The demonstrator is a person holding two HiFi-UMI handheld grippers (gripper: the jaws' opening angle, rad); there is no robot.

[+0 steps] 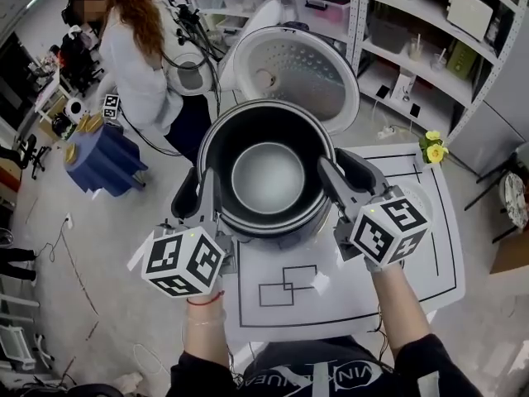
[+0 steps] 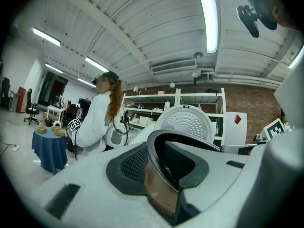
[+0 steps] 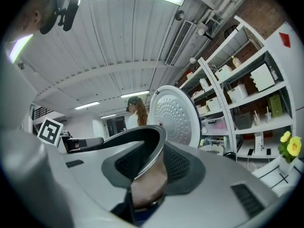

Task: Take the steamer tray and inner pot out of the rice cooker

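Observation:
In the head view the dark inner pot [image 1: 269,176], with its pale grey bottom showing, hangs between both grippers in front of the rice cooker's open perforated lid [image 1: 293,69]. The cooker's body is mostly hidden under the pot. My left gripper [image 1: 201,190] is shut on the pot's left rim, one finger inside and one outside. My right gripper [image 1: 343,176] is shut on the right rim the same way. The left gripper view shows the rim [image 2: 190,144] pinched between the pads, and the right gripper view shows the rim [image 3: 145,139] likewise. A pale round thing [image 1: 420,193] lies behind the right gripper's cube.
The white table [image 1: 347,304] bears black outlined boxes and a small paper scrap [image 1: 320,282]. Yellow flowers [image 1: 432,145] stand at its far right corner. A person in a white coat [image 1: 136,52] stands at the far left beside a blue-draped stand [image 1: 103,160]. Shelves [image 1: 413,23] line the back.

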